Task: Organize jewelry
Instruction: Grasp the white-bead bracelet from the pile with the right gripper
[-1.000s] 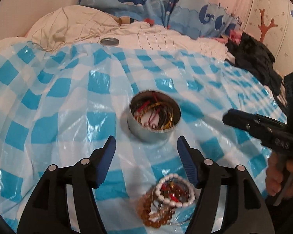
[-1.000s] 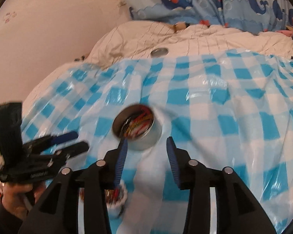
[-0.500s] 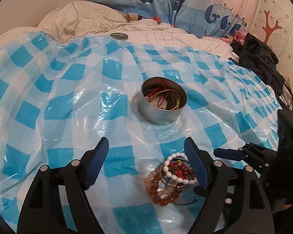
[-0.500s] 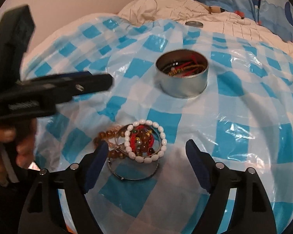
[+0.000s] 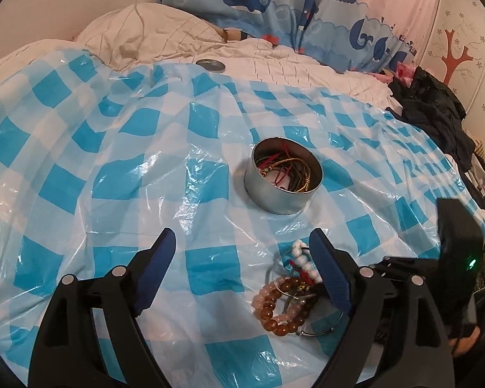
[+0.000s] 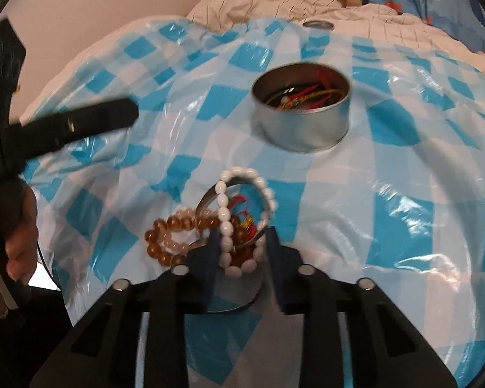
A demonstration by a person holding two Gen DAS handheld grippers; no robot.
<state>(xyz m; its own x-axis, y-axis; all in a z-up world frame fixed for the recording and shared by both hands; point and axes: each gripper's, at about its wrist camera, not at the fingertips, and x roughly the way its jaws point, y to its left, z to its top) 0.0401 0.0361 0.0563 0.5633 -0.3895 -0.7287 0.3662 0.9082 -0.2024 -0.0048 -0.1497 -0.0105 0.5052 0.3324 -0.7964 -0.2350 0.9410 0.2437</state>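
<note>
A white bead bracelet point(image 6: 224, 216) stands pinched into a narrow oval between the fingers of my right gripper point(image 6: 242, 242), whose jaws are closing on it. A silver bangle point(image 6: 207, 202) tilts up with it, red cord inside. Amber bead bracelets point(image 6: 160, 236) lie just left of it on the sheet. A round metal tin point(image 6: 302, 129) holding cords and bands stands beyond. My left gripper point(image 5: 242, 242) hovers wide, jaws opening, nothing between them; the bracelet pile point(image 5: 274, 307) lies by its right finger and the tin point(image 5: 283, 190) ahead.
A blue-and-white checked plastic sheet point(image 5: 113, 177) covers the bed. The tin's lid point(image 5: 210, 64) lies at the sheet's far edge by a rumpled white duvet point(image 5: 145, 32). Dark clothing point(image 5: 436, 113) is heaped at the right. A hand point(image 6: 19, 245) grips the left tool.
My right gripper came down onto the bracelet pile, opened wide, then closed on the white bead bracelet, tipping it and the bangle up. The left jaws spread wider.
</note>
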